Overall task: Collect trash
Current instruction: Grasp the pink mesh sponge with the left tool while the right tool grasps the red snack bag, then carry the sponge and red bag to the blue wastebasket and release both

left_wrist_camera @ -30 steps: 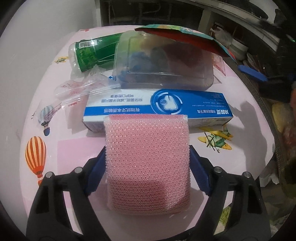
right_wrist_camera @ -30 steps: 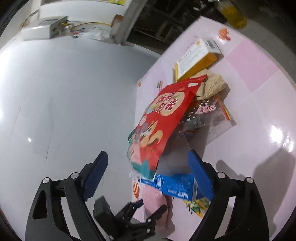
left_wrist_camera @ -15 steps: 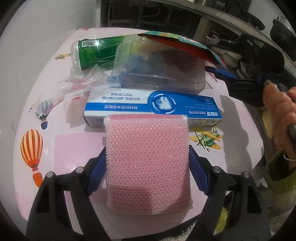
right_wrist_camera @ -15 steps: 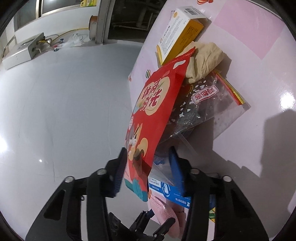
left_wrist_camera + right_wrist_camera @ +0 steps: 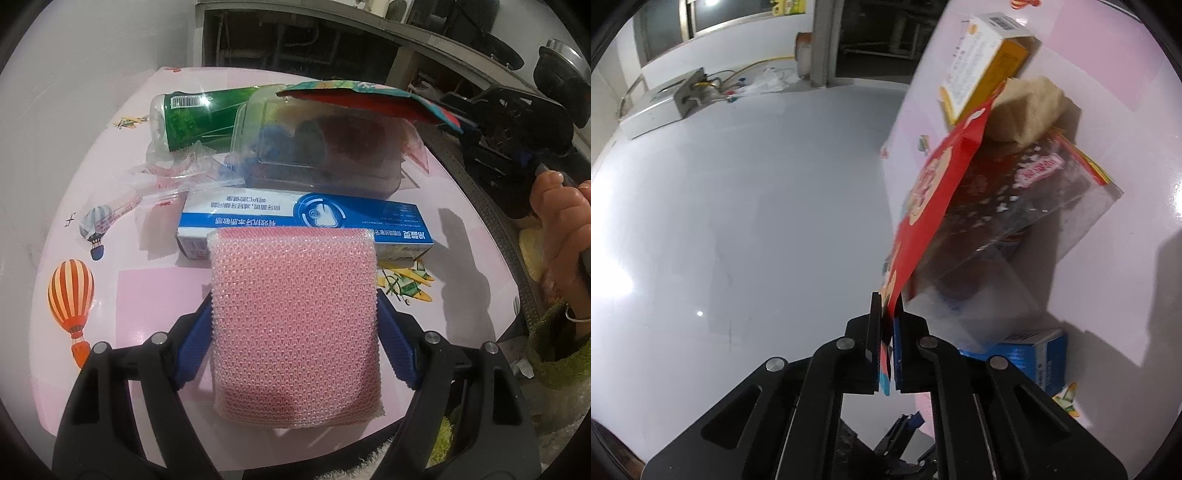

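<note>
Holding pink sponge (image 5: 295, 317) crosswise, left gripper (image 5: 295, 325) pads press sponge's two sides; sponge's far end overlaps blue box (image 5: 314, 221) on pink table (image 5: 147, 295). Right gripper (image 5: 886, 332), jaws just closed, pinches near corner of red snack bag (image 5: 934, 195). Bag's long axis runs away from jaws, up-right, across clear container (image 5: 979, 302). Judgement: right hand nearest; pull back along that axis.

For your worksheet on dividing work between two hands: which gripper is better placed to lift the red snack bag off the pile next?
Right gripper: shut on the red snack bag. Left gripper holds the pink mesh sponge.
</note>
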